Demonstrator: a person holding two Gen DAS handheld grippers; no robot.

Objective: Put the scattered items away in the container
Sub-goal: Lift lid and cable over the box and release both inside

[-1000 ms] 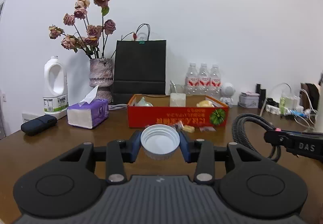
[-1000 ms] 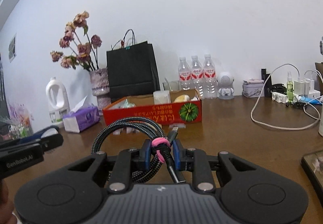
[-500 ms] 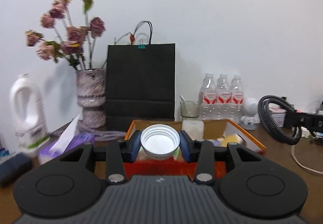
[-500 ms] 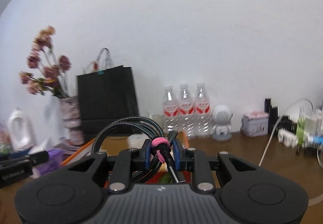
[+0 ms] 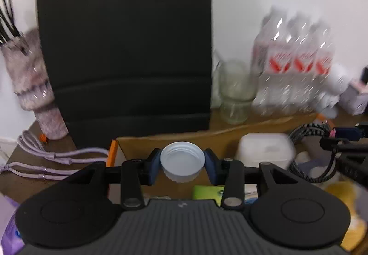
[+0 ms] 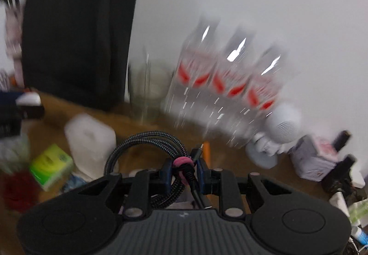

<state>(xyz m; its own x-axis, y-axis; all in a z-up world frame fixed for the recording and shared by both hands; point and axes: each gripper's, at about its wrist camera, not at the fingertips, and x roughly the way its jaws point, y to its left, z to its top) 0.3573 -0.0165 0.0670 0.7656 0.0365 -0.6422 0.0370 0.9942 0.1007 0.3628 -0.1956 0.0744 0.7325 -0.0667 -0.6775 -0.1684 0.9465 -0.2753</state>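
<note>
Cardboard box (image 5: 174, 140), orange on its outer edge, lies right below both your claws on the brown counter (image 5: 27, 137), and inside it you can make out a white block (image 5: 264, 151), a green packet (image 6: 51, 166) and something yellow, all blurred. Behind the box stands a tall black paper bag (image 5: 124, 43), with a mottled vase (image 5: 34, 85) to its left and a glass jar (image 5: 237, 94) and three water bottles (image 5: 296, 66) to its right. A lilac cord (image 5: 53, 163) lies on the counter beside the box's left end. Your left claw (image 5: 182, 163) is clenched on a white bottle cap (image 5: 182, 160), open side facing the camera, held over the box's near part. Your right claw (image 6: 184, 173) is clamped on a coiled black braided cable (image 6: 142, 142) at its pink tie (image 6: 182, 161), the loop hanging out ahead over the box's right end, with the plug tip sticking up just past the tie.
</note>
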